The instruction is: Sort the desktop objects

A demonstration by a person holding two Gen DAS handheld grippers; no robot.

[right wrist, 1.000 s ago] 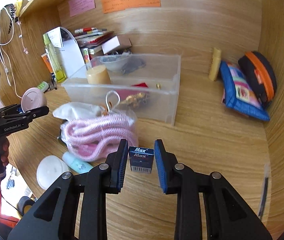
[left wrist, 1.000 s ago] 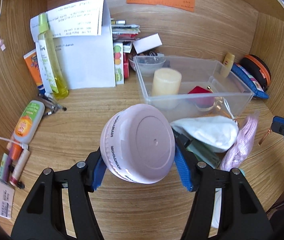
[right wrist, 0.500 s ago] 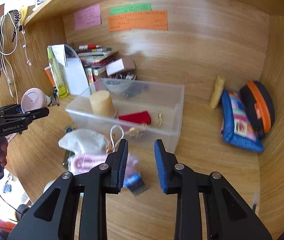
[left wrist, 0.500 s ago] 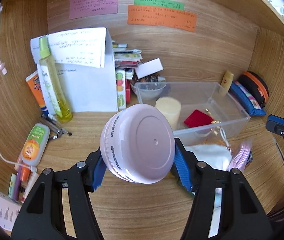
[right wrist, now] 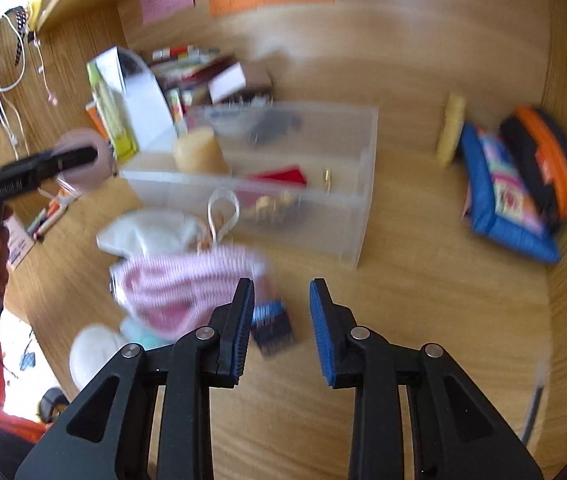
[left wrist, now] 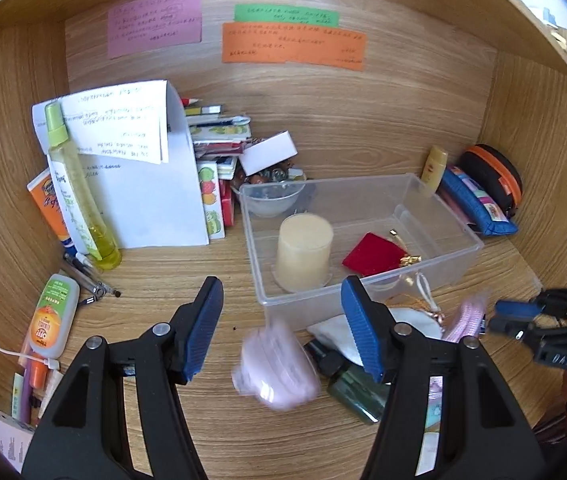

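Note:
My left gripper (left wrist: pixel 281 328) is open and empty. The round pink jar (left wrist: pixel 277 364) is blurred below and between its jaws, over the desk in front of the clear plastic bin (left wrist: pixel 439 264). The bin holds a cream candle (left wrist: pixel 303 252) and a red pouch (left wrist: pixel 375 258). My right gripper (right wrist: pixel 281 332) is open and empty above the desk. The small blue Max box (right wrist: pixel 271 326) lies on the wood just below its left jaw. In the blurred right wrist view, the pink jar (right wrist: pixel 83 156) appears at the left gripper's tips.
A pink coiled bag (right wrist: pixel 187 284), a white pouch (right wrist: pixel 143 232) and a dark green bottle (left wrist: pixel 357 386) lie in front of the bin. Papers (left wrist: pixel 135 184), a yellow spray bottle (left wrist: pixel 79 196) and tubes stand at left. A blue pouch (right wrist: pixel 507 204) and orange-black case (right wrist: pixel 543 164) sit at right.
My left gripper has opened and the pink jar has left its jaws, dropping toward the desk. My right gripper let go of the blue Max box, which now lies on the desk.

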